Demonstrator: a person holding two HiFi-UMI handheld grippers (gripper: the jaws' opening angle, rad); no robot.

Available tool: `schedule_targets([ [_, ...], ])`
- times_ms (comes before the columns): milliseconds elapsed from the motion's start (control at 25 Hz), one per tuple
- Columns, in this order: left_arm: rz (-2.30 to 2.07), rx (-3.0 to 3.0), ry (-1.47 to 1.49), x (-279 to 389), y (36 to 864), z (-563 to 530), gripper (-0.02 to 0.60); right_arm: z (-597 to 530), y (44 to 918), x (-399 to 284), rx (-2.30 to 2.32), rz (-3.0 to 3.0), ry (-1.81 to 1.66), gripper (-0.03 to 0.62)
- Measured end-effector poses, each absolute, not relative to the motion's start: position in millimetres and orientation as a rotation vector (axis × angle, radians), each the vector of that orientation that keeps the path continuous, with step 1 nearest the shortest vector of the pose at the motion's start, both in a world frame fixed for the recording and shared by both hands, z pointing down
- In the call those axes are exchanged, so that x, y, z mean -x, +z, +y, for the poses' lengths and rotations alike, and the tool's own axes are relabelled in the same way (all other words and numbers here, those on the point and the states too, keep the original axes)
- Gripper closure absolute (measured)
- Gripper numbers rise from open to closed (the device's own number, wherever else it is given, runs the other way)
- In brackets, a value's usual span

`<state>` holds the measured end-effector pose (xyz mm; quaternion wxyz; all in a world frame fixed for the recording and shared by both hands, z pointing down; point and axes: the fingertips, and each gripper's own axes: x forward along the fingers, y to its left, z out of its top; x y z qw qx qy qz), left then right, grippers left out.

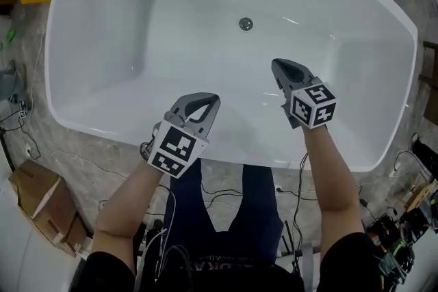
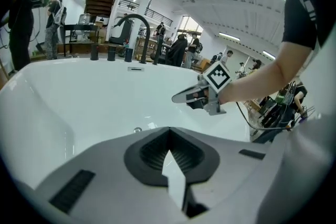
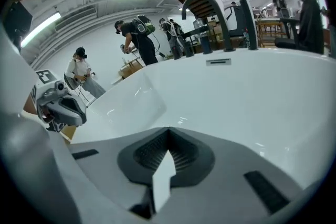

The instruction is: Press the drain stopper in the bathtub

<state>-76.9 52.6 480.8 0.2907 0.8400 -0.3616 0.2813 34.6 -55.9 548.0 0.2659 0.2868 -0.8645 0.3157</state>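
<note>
Progress: I reckon nothing is pressed yet | drain stopper (image 1: 246,24) sits untouched on the bathtub (image 1: 102,37) floor | my left hand-held gripper (image 1: 204,102) hovers by the near rim, jaws together, empty | right hand-held gripper (image 1: 279,66) likewise closed, nearer the stopper but apart | left to do: reach in, push.

Head view looks steeply down into the bathtub (image 1: 137,44); both gripper views skim low across it
</note>
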Motion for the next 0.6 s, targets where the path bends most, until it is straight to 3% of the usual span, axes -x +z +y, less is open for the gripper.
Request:
schedule_targets([
  [600,-0.895,-2.352,0.807,77,567,43,0.577,-118,733,-14,-0.753,-2.118,0.785,0.582],
])
